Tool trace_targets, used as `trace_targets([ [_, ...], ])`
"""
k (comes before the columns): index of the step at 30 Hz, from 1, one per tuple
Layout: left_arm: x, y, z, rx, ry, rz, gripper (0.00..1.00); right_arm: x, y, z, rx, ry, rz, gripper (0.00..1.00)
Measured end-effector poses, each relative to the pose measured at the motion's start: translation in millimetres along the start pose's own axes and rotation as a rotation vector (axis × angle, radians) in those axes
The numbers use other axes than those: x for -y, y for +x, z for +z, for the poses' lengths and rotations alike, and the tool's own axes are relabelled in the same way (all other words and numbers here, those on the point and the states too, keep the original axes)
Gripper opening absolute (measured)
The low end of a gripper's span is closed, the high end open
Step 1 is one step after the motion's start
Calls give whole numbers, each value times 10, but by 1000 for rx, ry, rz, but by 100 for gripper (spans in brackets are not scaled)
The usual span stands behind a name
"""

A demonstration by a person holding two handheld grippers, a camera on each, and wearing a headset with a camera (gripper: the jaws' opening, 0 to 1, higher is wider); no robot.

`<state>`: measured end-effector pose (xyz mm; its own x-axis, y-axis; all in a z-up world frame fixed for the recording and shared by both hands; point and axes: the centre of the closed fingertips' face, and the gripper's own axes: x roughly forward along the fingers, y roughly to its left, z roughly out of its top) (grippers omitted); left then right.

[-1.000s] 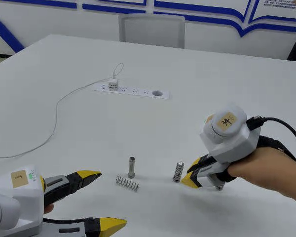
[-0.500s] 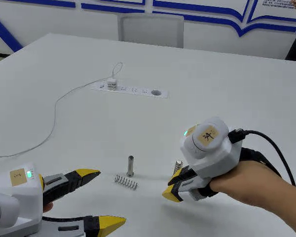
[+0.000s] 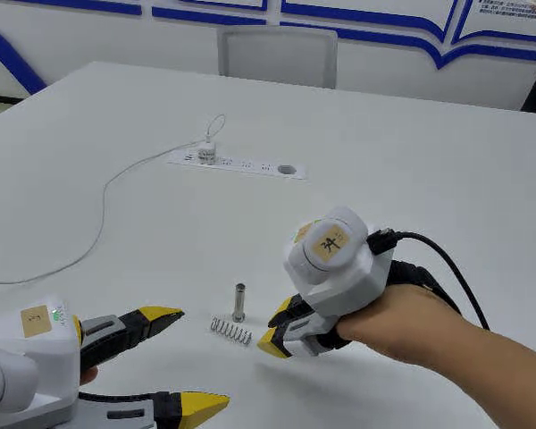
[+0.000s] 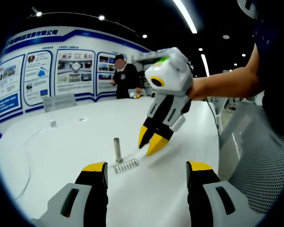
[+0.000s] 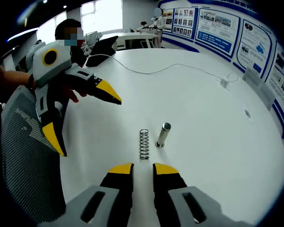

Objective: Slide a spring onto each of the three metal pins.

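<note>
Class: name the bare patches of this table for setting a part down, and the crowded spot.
Free: the table between power strip and pin, and its far right. Crowded: around pin and spring, between left gripper and right gripper.

White table (image 3: 402, 170) bearing a white power strip (image 3: 250, 166), with a small white adapter (image 3: 206, 153) plugged in at its left end; a thin white cable (image 3: 101, 201) trails from the adapter toward the table's left edge. Grey chair (image 3: 278, 55) beyond the far edge, before a white wall (image 3: 80, 31) with blue bands. Left gripper view: wall posters (image 4: 71, 66) and a standing person (image 4: 125, 81)
</note>
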<state>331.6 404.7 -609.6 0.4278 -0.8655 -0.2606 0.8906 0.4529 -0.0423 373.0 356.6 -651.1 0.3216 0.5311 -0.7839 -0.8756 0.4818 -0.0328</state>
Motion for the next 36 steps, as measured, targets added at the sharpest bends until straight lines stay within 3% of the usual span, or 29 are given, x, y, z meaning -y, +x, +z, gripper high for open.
trace_targets([
  [18,-34,-28,-27,-9,-1,6,69,16,273,25,-7,23,12,17],
  [36,-44,-68,-42,-14,-3,11,69,58,336,-25,-23,46,23,12],
])
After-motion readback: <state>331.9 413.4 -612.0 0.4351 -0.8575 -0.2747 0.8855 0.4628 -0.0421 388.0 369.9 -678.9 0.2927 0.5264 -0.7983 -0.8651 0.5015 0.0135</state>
